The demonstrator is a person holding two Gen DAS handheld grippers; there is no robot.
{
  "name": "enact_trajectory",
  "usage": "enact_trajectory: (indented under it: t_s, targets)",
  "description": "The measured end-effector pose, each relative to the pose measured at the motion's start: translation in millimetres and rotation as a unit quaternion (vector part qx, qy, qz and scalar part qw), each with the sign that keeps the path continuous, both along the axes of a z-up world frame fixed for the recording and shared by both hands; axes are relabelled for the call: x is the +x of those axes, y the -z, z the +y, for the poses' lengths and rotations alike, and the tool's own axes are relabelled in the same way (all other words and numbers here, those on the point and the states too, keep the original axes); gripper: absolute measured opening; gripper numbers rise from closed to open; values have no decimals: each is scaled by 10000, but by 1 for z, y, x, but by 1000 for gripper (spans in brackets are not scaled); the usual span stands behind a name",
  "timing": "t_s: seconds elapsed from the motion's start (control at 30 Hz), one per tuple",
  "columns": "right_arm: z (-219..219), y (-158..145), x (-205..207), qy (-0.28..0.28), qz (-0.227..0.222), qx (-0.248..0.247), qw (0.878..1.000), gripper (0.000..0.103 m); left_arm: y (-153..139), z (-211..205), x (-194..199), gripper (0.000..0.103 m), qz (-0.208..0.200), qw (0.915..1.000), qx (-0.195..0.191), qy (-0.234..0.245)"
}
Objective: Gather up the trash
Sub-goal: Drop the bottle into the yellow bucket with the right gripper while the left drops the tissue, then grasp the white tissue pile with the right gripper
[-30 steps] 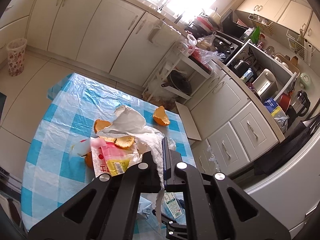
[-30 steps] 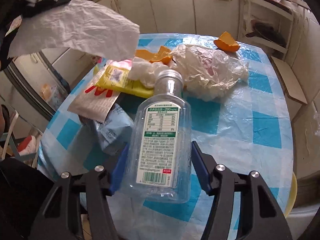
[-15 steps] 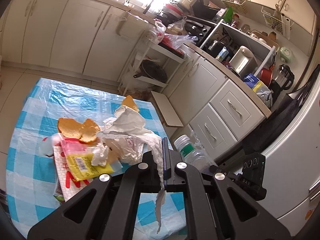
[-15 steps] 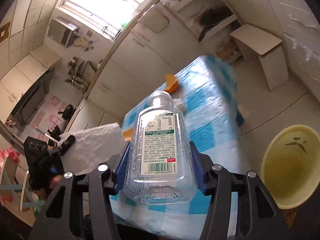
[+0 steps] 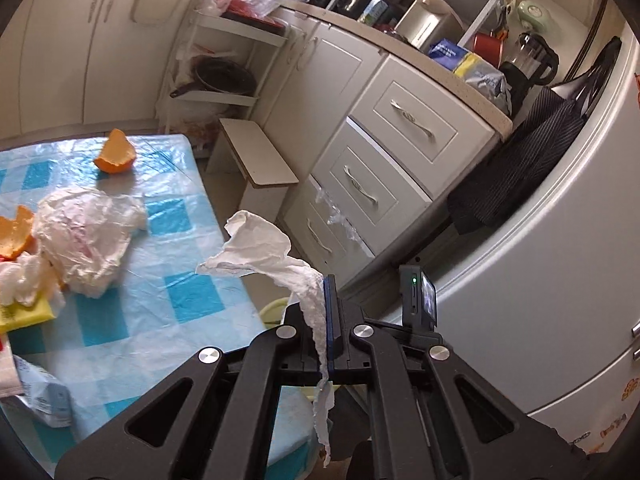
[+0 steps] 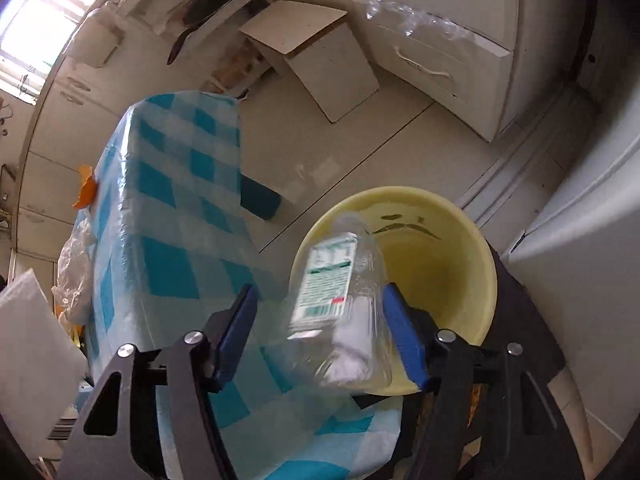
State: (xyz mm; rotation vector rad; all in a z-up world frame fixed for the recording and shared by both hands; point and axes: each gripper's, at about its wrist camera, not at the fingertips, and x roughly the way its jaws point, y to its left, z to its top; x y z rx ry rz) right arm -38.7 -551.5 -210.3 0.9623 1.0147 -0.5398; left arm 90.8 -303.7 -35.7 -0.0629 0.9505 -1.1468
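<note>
My left gripper (image 5: 331, 312) is shut on a crumpled white tissue (image 5: 272, 256) and holds it beyond the table's right edge. My right gripper (image 6: 320, 320) is open above a yellow bin (image 6: 440, 264) on the floor. A clear plastic bottle (image 6: 340, 304) with a green-and-white label sits blurred between the spread blue pads, loose, tipping toward the bin. The bin's rim (image 5: 272, 308) peeks out behind the left gripper. On the blue-checked table (image 5: 160, 280) lie orange peel (image 5: 116, 154), a crumpled plastic bag (image 5: 88, 236) and wrappers (image 5: 24, 312).
A small white step stool (image 5: 260, 160) stands on the floor past the table. White drawers (image 5: 384, 160) and a fridge (image 5: 540, 280) close off the right side. The tissue also shows at the left edge of the right wrist view (image 6: 32, 360).
My right gripper swung over the yellow bin and opened, and the bottle has come loose. My left gripper carried the tissue rightward past the table edge toward the bin.
</note>
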Motion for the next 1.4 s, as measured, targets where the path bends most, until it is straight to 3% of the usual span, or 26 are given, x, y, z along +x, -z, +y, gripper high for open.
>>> enact_trajectory:
  t_s: [0.17,0.3,0.53,0.63,0.67,0.73,0.77,0.8,0.93,1.13,1.27,1.4]
  targets:
    - [-16,-61,-14,229,-681,-584,9957,80,38,-41,-20,1,196,9987,442,163]
    - [-23,-107,-27,387,-1319,-1078,9846,84,65,-69,-27,1,353,9962,766,196]
    - [-20,-140,-33,485,-1919,-1354,9708,87,110,-124,-41,1,616,9888,1314,363]
    - [-18,-149,-29,538,-2053,-1469,9661,87,132,-148,-47,2,767,9817,1684,443]
    - [-19,-151,-27,533,-2070,-1495,9654,87,138,-155,-48,7,758,9794,1815,449]
    - [-19,-153,-27,541,-2113,-1491,9645,88,147,-163,-49,28,745,9753,2041,399]
    - [-21,-154,-27,547,-2132,-1447,9647,88,150,-166,-48,46,736,9740,2115,336]
    - [-23,-154,-26,555,-2145,-1405,9650,88,151,-166,-49,54,717,9737,2140,301]
    - [-26,-156,-27,610,-2194,-1341,9644,88,149,-166,-47,66,662,9729,2198,288]
    - [-24,-159,-21,624,-2242,-1362,9630,88,113,-141,-38,67,270,9799,1974,-2]
    - [-13,-162,-9,548,-2267,-1466,9613,89,71,-92,-30,76,-218,9849,1667,-417]
    - [11,-167,11,229,-2244,-1597,9610,90,40,-18,-11,81,-638,9802,1591,-995]
